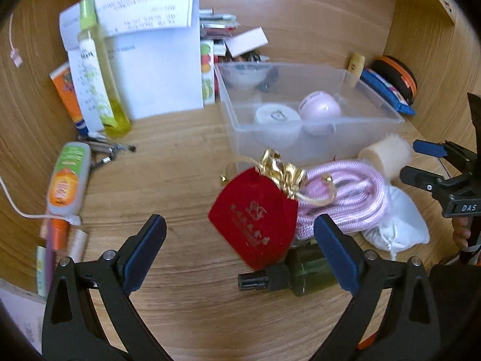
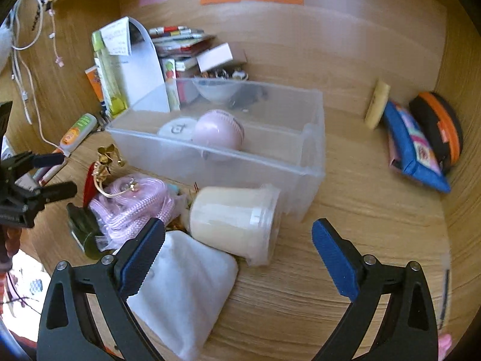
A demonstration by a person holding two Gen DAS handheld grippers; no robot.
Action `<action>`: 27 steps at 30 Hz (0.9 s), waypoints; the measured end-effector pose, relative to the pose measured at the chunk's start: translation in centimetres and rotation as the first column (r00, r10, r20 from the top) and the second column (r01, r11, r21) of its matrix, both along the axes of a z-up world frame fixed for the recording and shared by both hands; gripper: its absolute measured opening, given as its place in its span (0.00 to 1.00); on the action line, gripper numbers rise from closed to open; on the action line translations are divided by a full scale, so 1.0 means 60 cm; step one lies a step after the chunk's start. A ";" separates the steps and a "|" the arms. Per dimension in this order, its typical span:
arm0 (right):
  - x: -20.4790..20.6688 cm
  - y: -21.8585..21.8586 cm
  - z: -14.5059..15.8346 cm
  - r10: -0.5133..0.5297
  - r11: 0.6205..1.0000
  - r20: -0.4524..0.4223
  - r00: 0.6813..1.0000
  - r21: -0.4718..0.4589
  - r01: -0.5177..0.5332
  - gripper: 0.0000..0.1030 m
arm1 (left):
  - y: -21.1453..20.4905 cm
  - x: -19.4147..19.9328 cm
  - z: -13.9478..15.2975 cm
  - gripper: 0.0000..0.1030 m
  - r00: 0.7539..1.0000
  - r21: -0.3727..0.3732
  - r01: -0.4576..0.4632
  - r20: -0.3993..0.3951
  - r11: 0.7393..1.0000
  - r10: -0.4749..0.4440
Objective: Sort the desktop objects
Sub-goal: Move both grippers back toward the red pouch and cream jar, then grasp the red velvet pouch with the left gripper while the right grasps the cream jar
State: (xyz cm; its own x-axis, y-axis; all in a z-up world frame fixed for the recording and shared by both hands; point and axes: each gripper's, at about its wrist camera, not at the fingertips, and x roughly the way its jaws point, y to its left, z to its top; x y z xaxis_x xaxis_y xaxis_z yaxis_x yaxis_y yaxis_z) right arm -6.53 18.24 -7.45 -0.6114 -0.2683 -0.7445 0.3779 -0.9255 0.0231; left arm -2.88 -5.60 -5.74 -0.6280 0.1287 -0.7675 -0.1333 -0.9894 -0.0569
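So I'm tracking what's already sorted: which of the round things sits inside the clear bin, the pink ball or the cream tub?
The pink ball, lying in the clear bin beside a white disc. The cream tub lies on its side outside, on the desk.

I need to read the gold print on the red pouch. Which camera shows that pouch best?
The left wrist view: the red pouch faces the camera there, with its gold print and gold top in plain sight. In the right wrist view only a thin red edge shows behind the pink cord.
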 end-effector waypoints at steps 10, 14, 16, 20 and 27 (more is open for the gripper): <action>-0.036 -0.010 -0.038 -0.041 0.999 0.067 0.997 0.013 0.040 0.95 | -0.014 -0.039 -0.030 0.97 0.999 0.060 -0.001 0.049 0.998 -0.002; -0.048 -0.002 -0.049 -0.057 0.998 0.100 0.993 -0.013 0.058 0.95 | -0.021 -0.061 -0.041 0.97 0.997 0.095 0.004 0.077 0.995 -0.011; -0.052 0.005 -0.054 -0.061 0.998 0.106 0.992 -0.020 0.063 0.94 | -0.024 -0.069 -0.046 0.97 0.996 0.126 0.011 0.081 0.992 -0.021; -0.050 0.013 -0.057 -0.050 0.998 0.116 0.992 -0.042 0.055 0.92 | -0.029 -0.076 -0.050 0.97 0.997 0.146 0.019 0.076 0.989 -0.030; -0.039 0.021 -0.051 -0.027 0.999 0.116 0.993 -0.032 0.031 0.77 | -0.045 -0.079 -0.057 0.96 0.997 0.161 0.008 0.079 0.987 -0.021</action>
